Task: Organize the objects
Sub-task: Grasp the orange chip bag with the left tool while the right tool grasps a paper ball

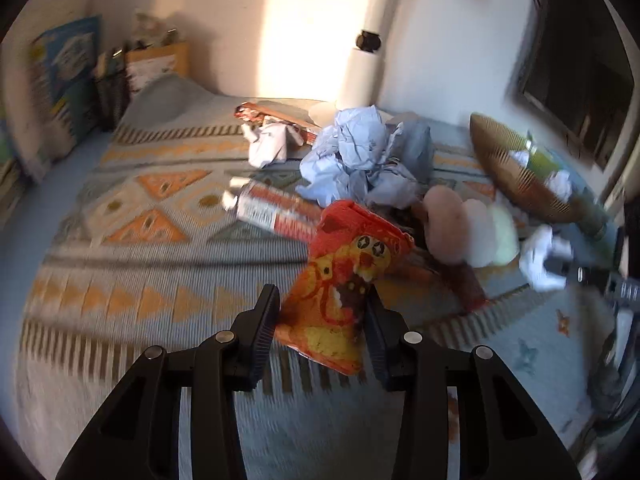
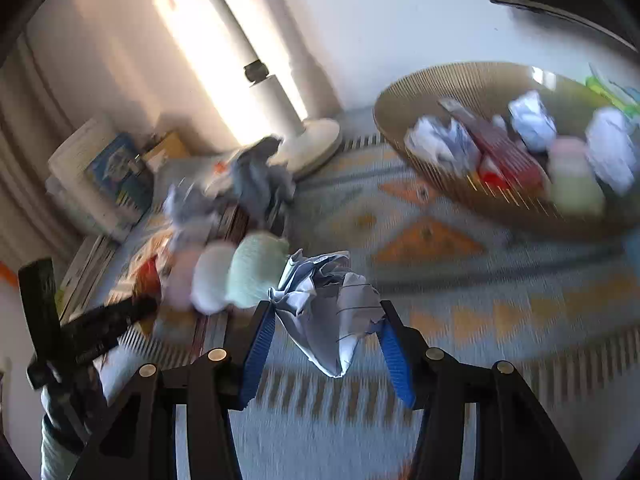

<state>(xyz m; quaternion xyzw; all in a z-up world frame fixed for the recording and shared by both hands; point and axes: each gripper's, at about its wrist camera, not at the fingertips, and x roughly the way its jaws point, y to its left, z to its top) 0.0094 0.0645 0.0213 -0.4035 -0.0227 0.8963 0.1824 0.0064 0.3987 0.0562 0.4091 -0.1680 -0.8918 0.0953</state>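
In the left wrist view, the left gripper (image 1: 322,312) has its black ribbed jaws drawn partway in, pinching the lower end of a crumpled orange-red snack bag (image 1: 346,276) printed with a yellow cartoon figure. The bag stands up off the patterned grey and orange woven rug (image 1: 132,248). Just beyond the bag lies a heap of crumpled pale blue paper (image 1: 352,160), with a red and white printed tube (image 1: 272,210) to the left of the bag's top and pastel round sponges (image 1: 468,232) to its right. Further right of the bag, a round brown ribbed basket (image 1: 508,172) sits tilted.

In the right wrist view, the right gripper (image 2: 326,322) has its blue-padded jaws partly closed on a crumpled ball of white lined paper (image 2: 328,312), lifted above the rug (image 2: 500,280). The basket (image 2: 448,76) lies beyond the ball to the upper right, holding paper wads and a red packet. The sponges (image 2: 240,272) sit just left of the ball.
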